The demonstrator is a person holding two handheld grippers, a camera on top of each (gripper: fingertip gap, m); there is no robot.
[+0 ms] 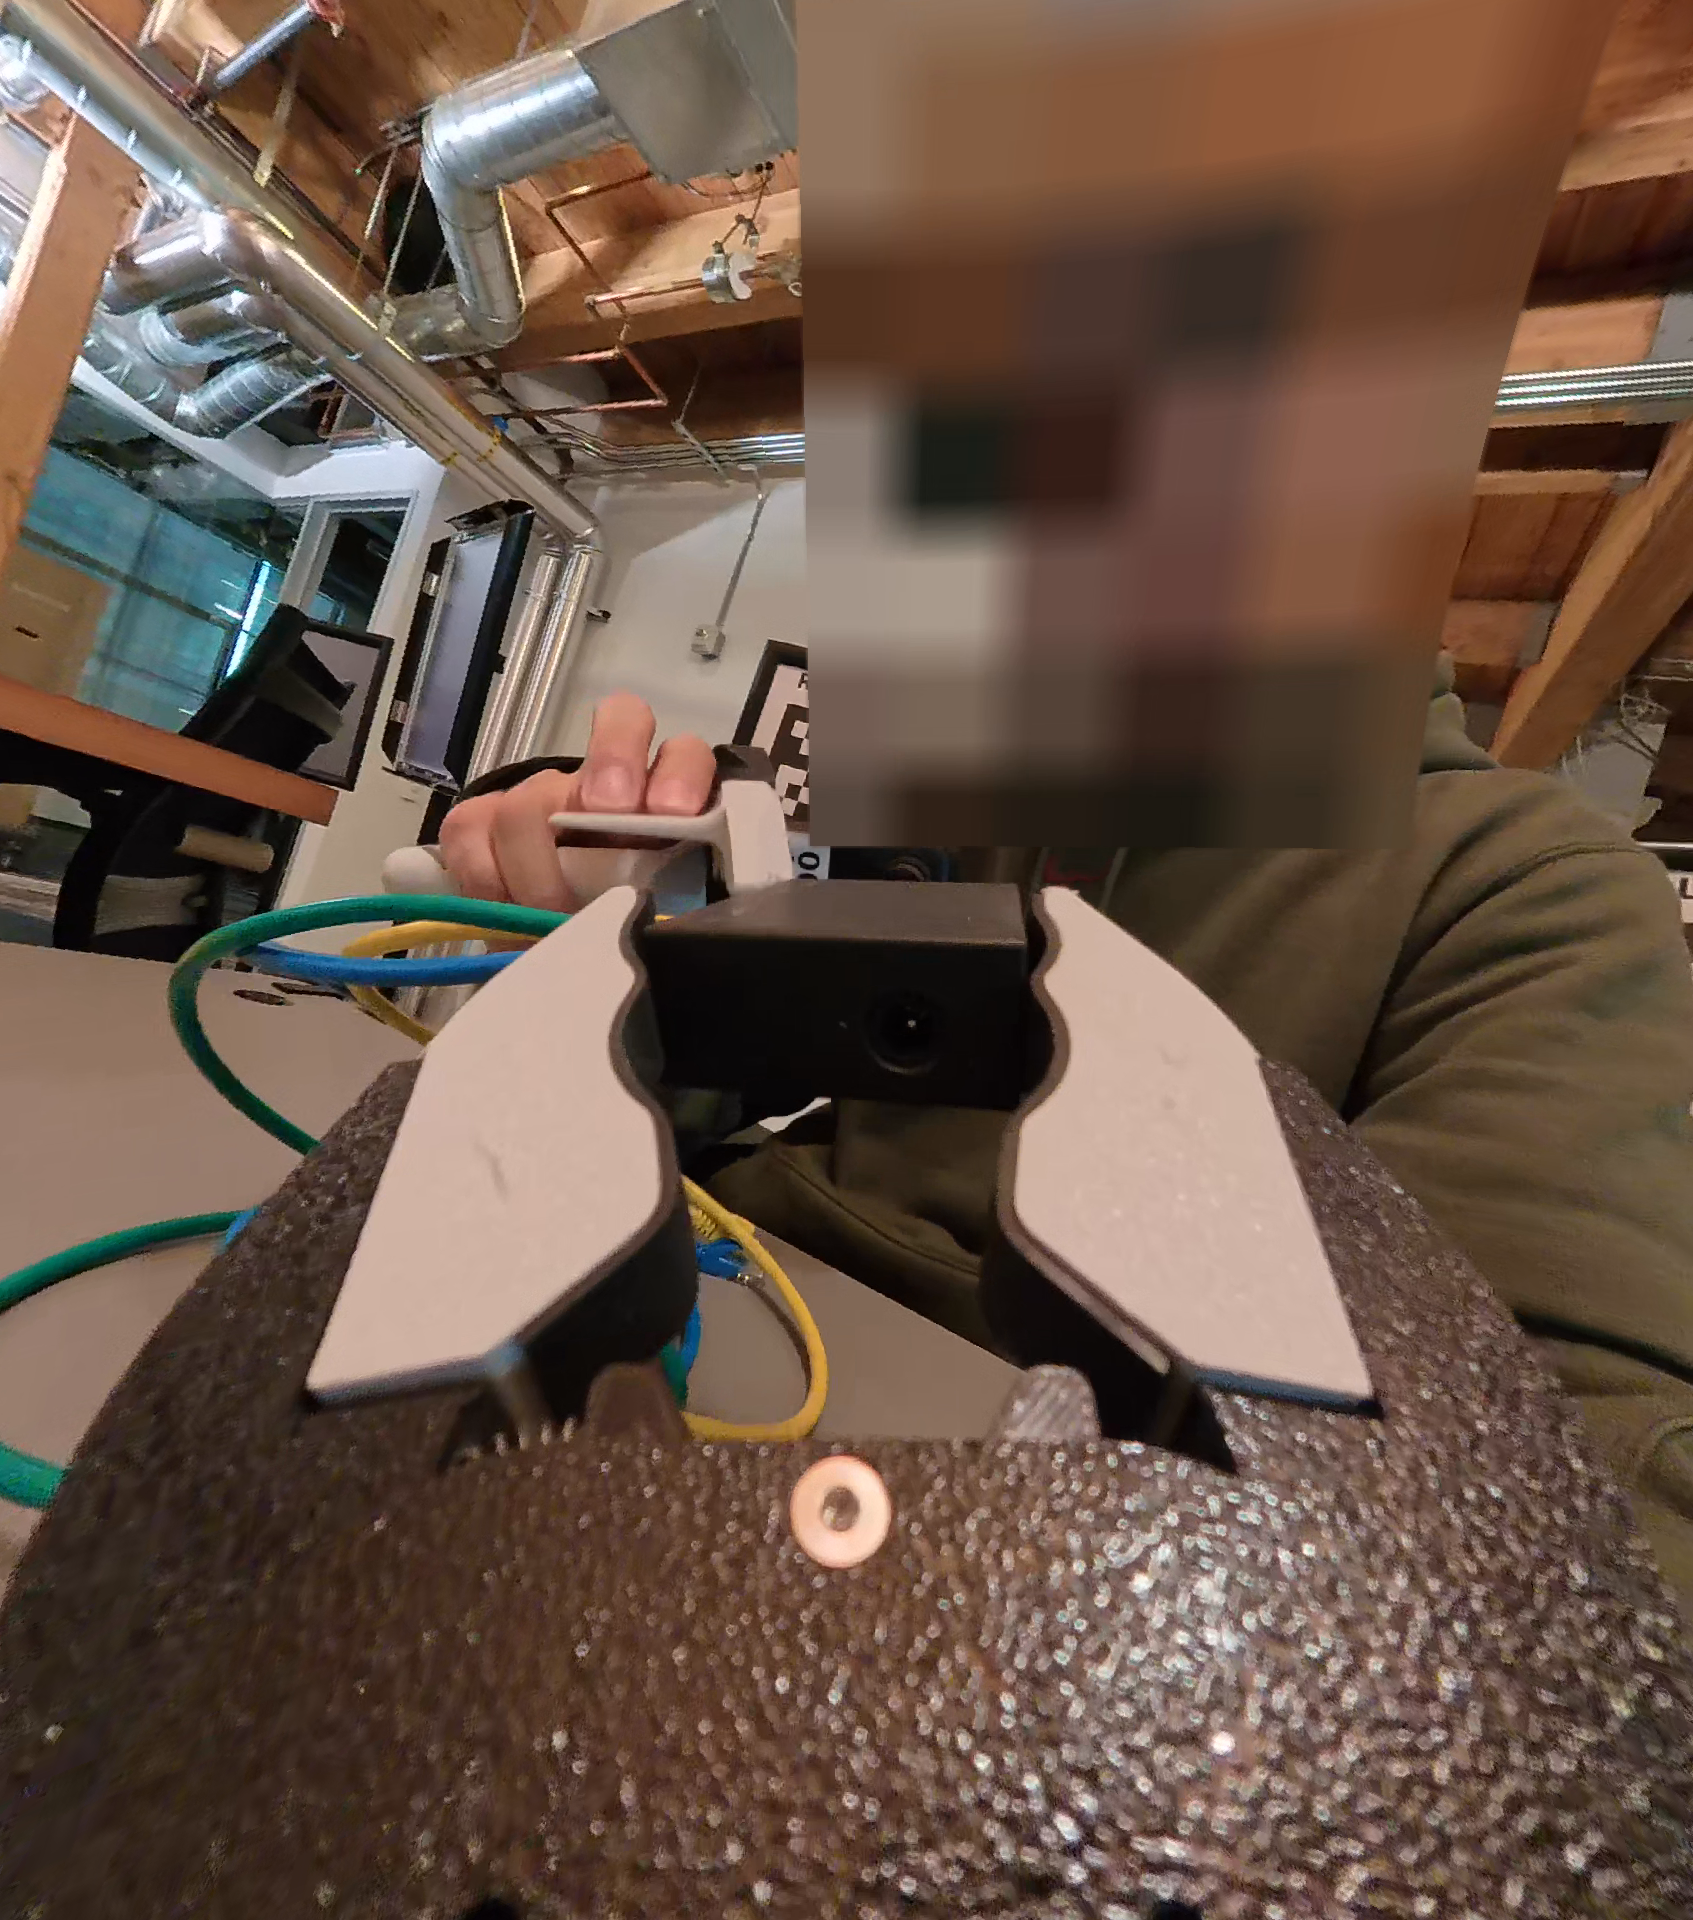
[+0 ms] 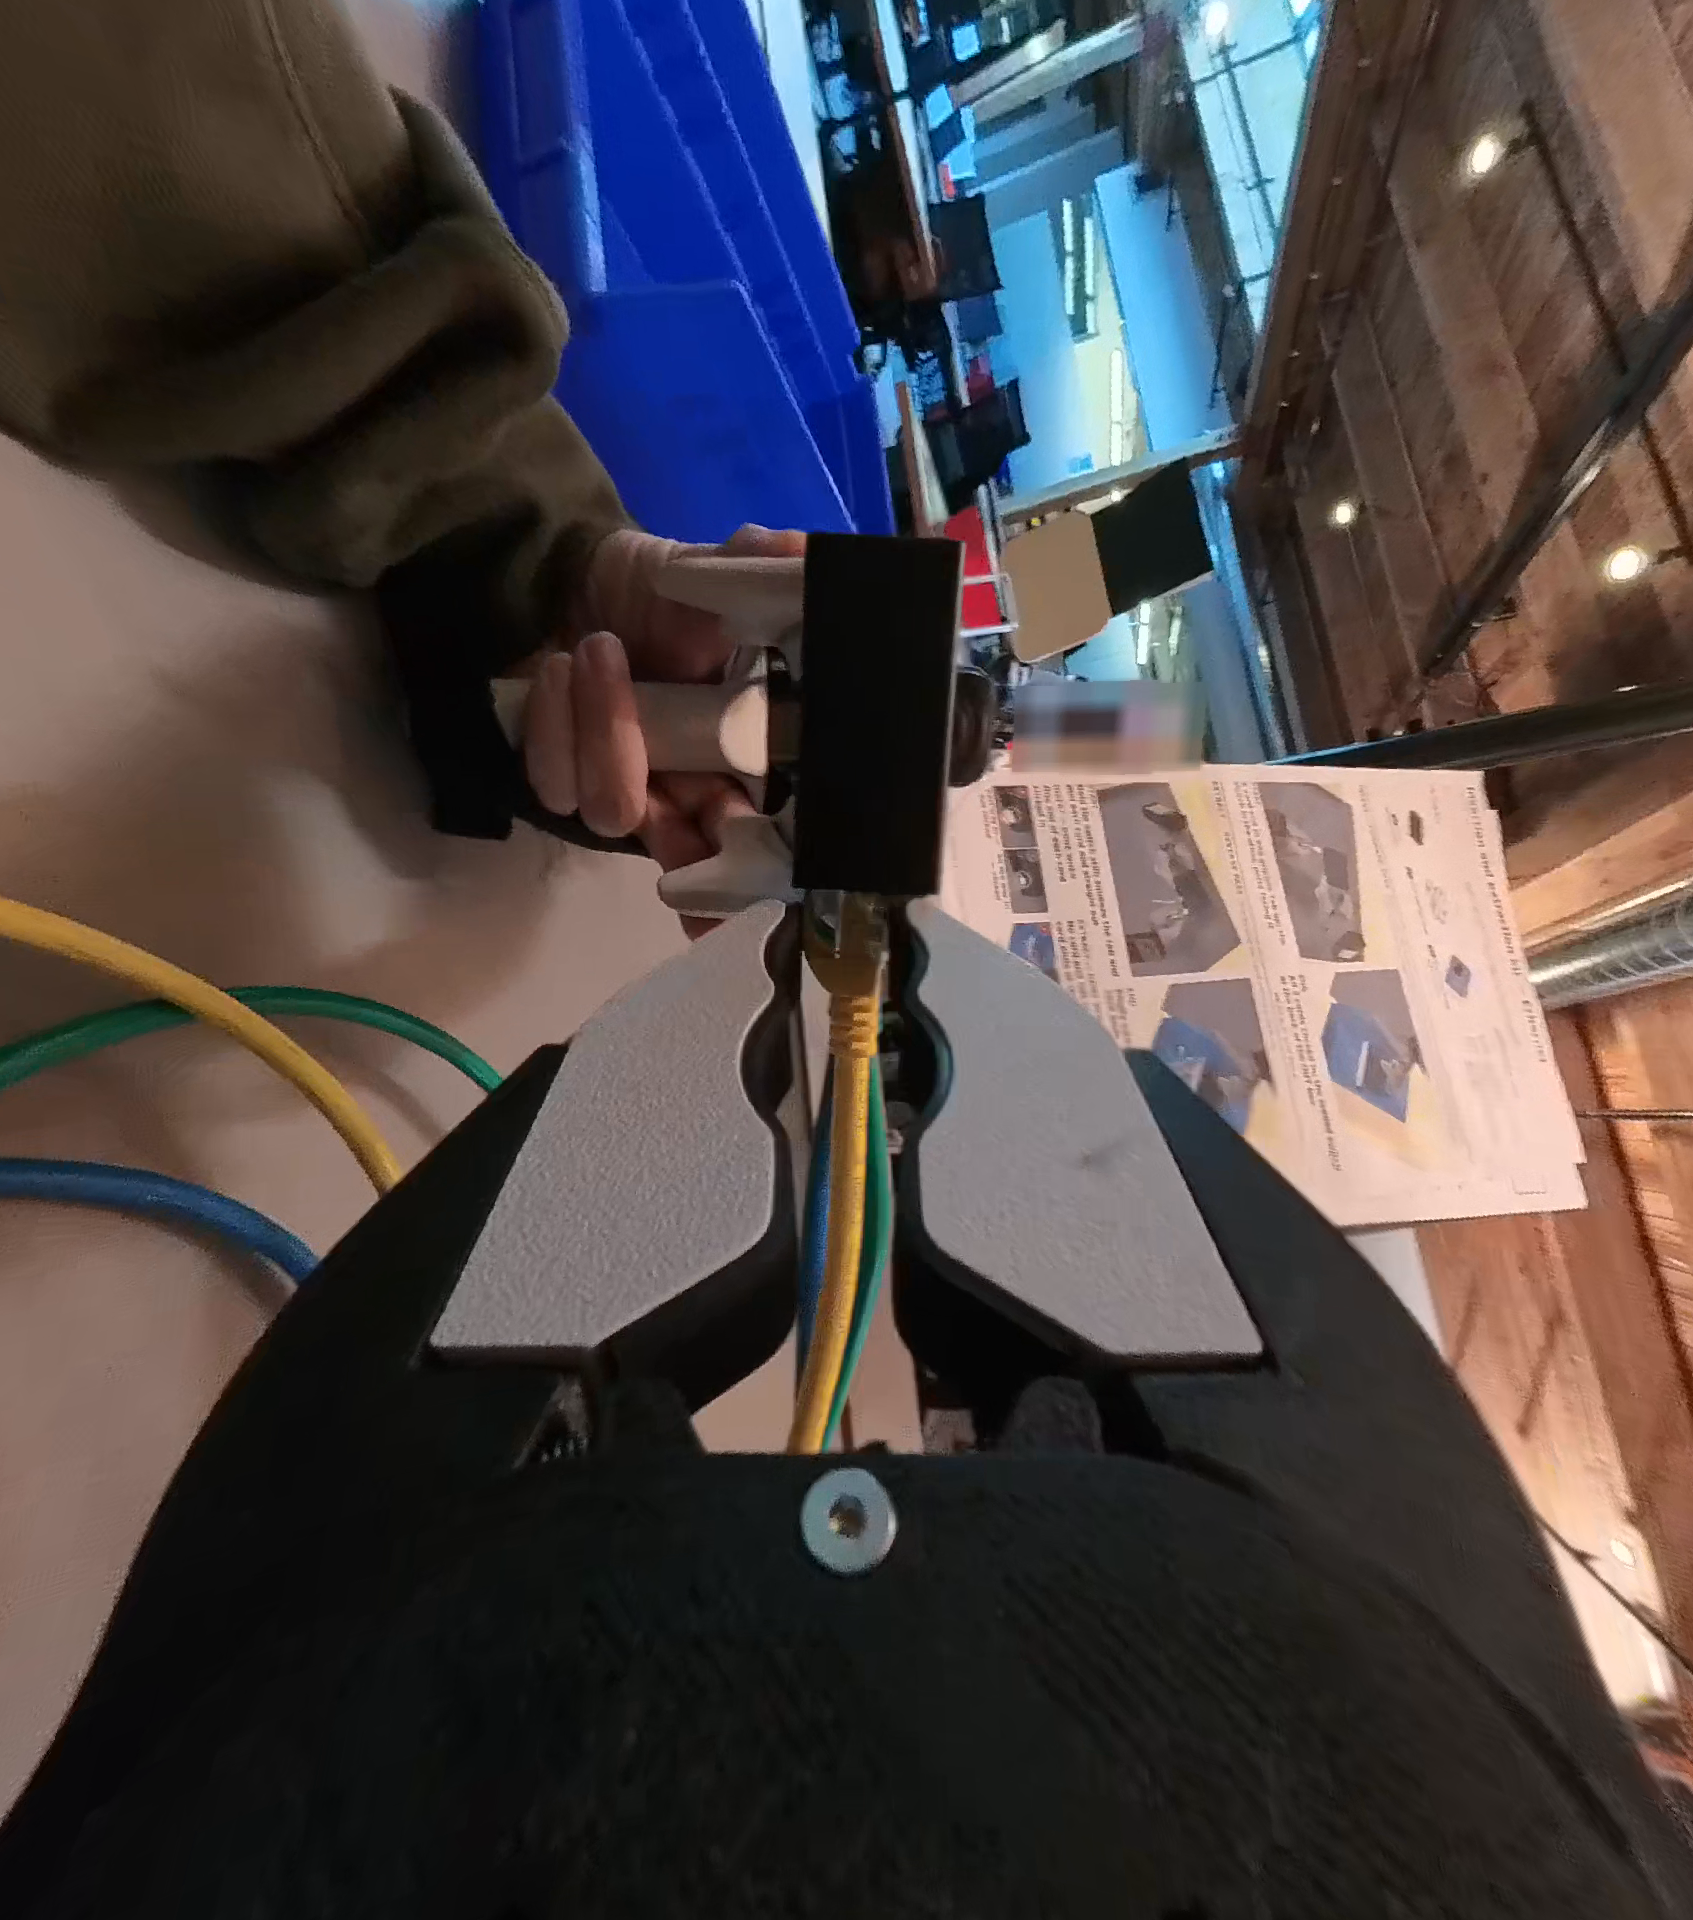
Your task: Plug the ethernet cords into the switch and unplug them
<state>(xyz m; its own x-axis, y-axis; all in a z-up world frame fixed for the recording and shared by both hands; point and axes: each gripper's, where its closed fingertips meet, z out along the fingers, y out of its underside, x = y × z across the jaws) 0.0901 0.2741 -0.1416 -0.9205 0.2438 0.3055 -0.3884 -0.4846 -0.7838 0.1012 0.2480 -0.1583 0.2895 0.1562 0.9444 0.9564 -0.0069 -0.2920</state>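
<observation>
While the left hand-held gripper (image 1: 837,997) squeezes the black switch (image 1: 837,992) above the tabletop (image 1: 63,1060), the right hand-held gripper (image 2: 847,966) pinches the yellow cord (image 2: 847,1039) at the switch's edge.

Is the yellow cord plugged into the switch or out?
Cannot tell for sure: the yellow cord's plug tip meets the switch edge, but full seating isn't visible.

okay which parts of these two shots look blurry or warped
Left wrist view: switch sharp between the left gripper fingers; fisheye bends the ceiling ducts. Right wrist view: picture rolled sideways; table and sleeve smeared, yellow cord in the right gripper sharp.
</observation>
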